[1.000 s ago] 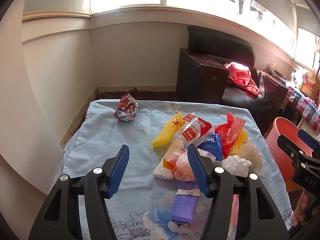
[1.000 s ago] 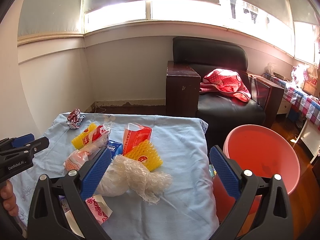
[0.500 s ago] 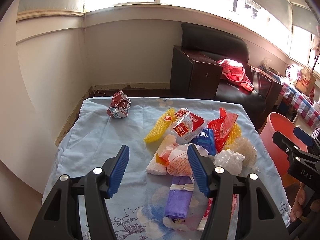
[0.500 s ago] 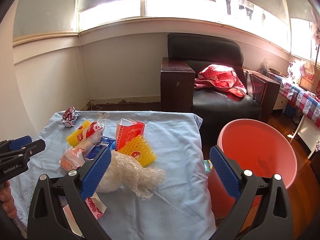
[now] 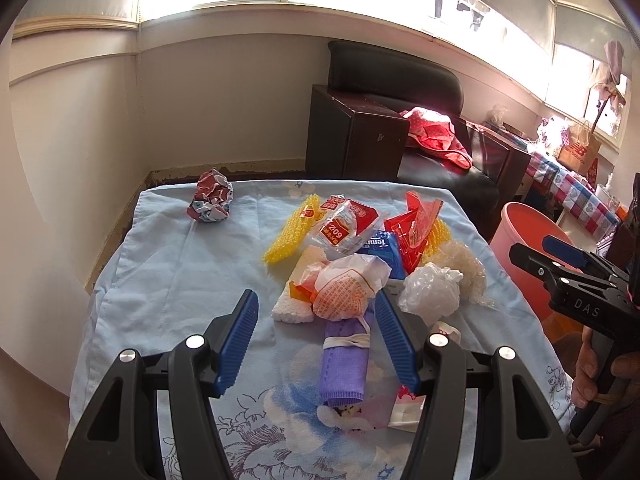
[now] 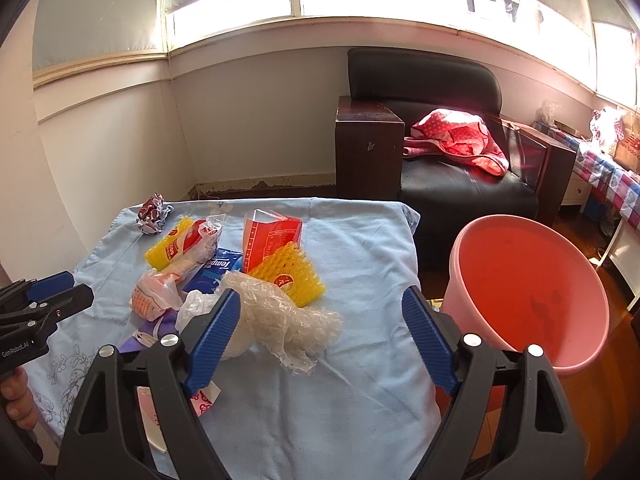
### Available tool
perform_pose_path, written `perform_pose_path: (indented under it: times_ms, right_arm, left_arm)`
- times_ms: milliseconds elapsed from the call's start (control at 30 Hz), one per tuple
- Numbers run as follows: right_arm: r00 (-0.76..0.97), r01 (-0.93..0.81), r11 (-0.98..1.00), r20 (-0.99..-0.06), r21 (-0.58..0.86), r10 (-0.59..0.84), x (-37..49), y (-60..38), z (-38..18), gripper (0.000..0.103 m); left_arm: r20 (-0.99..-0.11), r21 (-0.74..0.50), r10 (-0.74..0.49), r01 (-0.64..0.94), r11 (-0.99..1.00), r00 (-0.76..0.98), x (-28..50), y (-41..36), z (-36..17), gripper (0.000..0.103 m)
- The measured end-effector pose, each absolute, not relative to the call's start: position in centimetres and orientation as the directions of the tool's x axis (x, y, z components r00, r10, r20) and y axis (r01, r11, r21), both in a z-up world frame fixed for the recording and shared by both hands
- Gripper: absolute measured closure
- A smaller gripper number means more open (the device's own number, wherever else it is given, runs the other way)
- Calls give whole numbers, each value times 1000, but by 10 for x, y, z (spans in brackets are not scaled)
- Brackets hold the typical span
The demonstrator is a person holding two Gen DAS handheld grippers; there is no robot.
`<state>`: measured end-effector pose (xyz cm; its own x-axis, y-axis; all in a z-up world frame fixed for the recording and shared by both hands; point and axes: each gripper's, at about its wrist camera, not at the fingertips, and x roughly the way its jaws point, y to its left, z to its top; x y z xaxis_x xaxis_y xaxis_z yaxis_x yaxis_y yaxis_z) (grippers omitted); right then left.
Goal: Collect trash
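The right gripper (image 6: 320,328) has just been narrowing its jaws, though they're wide apart with nothing pinched. The crinkly clear plastic wrap (image 6: 280,316) sits right between them, toward the table's right edge, its long side running across the gap. The pink bin (image 6: 528,292) waits just off that edge. The left gripper (image 5: 314,336) gapes empty over the purple cloth roll (image 5: 344,364), so the right's clearly nearer.

Heaped mid-frame on the blue cloth: wrappers (image 5: 346,226), yellow mesh (image 6: 290,276), clear crumpled plastic (image 6: 280,316). Crumpled paper ball (image 5: 211,201) alone, upper left. Pink bucket (image 6: 528,296) upright, right.
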<state>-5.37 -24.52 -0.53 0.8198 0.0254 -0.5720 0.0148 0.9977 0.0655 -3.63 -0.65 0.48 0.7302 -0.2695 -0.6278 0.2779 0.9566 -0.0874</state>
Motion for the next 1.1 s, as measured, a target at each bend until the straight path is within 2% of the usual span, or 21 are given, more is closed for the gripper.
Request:
perform_pose_path:
  times_ms: [267, 333, 433, 567, 600, 767, 1000, 1100]
  right_arm:
    - [796, -32, 994, -599, 100, 86, -54, -243, -12, 30]
    - [795, -41, 992, -598, 117, 103, -55, -244, -12, 30]
    - [790, -50, 989, -600, 136, 122, -54, -247, -12, 30]
    - [780, -73, 984, -606, 162, 157, -51, -247, -13, 31]
    - [778, -81, 983, -606, 162, 164, -51, -246, -13, 32]
    - [763, -127, 982, -619, 143, 189, -41, -236, -14, 44]
    - [733, -185, 976, -645, 116, 216, -23, -221, -18, 46]
    - [709, -195, 977, -676, 83, 199, -14, -214, -26, 68]
  left_arm:
    - [-646, -42, -291, 347, 937, 706, -24, -35, -4, 45]
    - [-658, -26, -276, 346, 938, 701, -17, -41, -9, 52]
    - [-687, -41, -276, 344, 938, 672, -6, -43, -18, 71]
    - [-704, -72, -288, 338, 938, 649, 0, -40, -27, 100]
    - [-703, -76, -289, 335, 939, 650, 0, -38, -28, 102]
    - [-681, -96, -299, 323, 941, 669, -6, -30, -22, 103]
    - [-659, -110, -316, 328, 938, 682, -15, -24, -11, 103]
    - [-659, -111, -317, 328, 938, 683, -15, -23, -8, 103]
